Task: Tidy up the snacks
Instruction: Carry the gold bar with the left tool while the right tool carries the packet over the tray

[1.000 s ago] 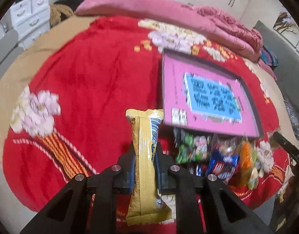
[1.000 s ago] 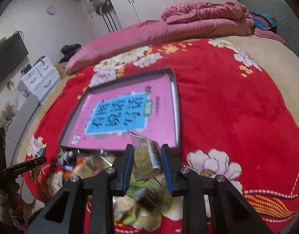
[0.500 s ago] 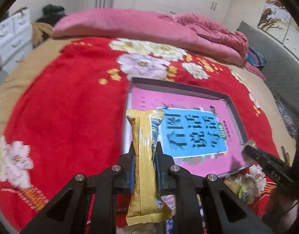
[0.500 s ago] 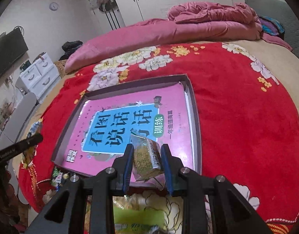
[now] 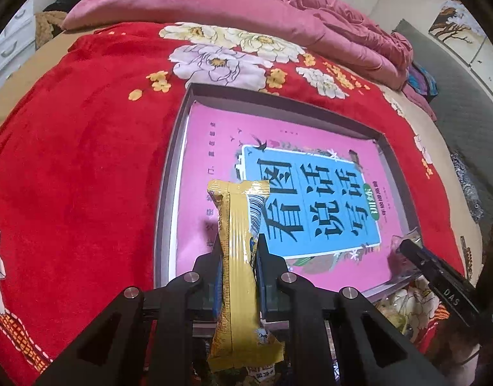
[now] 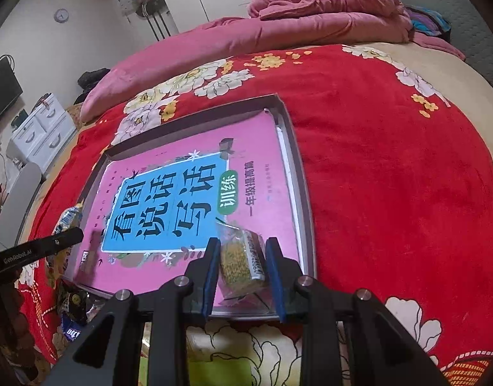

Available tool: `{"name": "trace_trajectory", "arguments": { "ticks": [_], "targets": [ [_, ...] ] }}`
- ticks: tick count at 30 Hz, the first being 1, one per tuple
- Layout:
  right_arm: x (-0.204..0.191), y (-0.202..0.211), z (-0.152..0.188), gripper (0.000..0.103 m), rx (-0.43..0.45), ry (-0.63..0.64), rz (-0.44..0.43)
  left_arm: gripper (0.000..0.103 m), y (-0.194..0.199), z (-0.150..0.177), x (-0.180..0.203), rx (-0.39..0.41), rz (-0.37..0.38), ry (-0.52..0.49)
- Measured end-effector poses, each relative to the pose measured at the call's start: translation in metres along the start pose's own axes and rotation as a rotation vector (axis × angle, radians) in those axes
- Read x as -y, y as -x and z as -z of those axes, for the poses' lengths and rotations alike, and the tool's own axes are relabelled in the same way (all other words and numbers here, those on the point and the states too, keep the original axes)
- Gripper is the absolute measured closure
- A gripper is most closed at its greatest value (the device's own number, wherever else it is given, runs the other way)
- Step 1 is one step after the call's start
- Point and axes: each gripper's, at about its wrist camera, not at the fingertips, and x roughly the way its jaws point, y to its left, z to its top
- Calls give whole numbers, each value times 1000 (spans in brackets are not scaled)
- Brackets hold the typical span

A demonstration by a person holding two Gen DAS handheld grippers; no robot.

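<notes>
My left gripper (image 5: 238, 247) is shut on a long gold snack packet (image 5: 236, 257), held upright over the near left part of a shallow grey tray (image 5: 172, 167). A pink and blue book cover (image 5: 310, 206) lines the tray. My right gripper (image 6: 243, 251) is shut on a small clear packet of yellow-green snack (image 6: 241, 257), over the tray's near right corner (image 6: 305, 225). The left gripper shows at the left edge of the right wrist view (image 6: 37, 251); the right one shows at the right of the left wrist view (image 5: 439, 283).
The tray lies on a red flowered blanket (image 5: 69, 177) on a bed. Several loose snack packets (image 6: 72, 308) lie by the tray's near edge. A pink quilt (image 6: 278, 32) is heaped at the far side. White drawers (image 6: 40, 132) stand at the left.
Both grippers have moved forward from the snack pile to over the tray, each still holding its packet. The tray now fills the middle of both views.
</notes>
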Motion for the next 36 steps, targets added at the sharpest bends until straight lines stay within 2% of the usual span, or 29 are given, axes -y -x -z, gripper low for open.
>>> {"name": "trace_trajectory", "arguments": {
  "ticks": [3,11,17,29,36],
  "targets": [
    [4,2,1,73,5,-20,3,87,-4,-1,-2,0,-12,2],
    [13,5,9,73,54,-180,-9,86,-11,-7,1,39,-33,20],
    [0,5,11,73,73,-108,49,85,-17,-7,13,37,-64,-41],
    [0,5,14,73,79,-103,89,84,-27,-9,1,24,-53,-24],
    [0,6,15,73,87,-91,90,74,-26,-9,-3,25,-42,-9]
  ]
}}
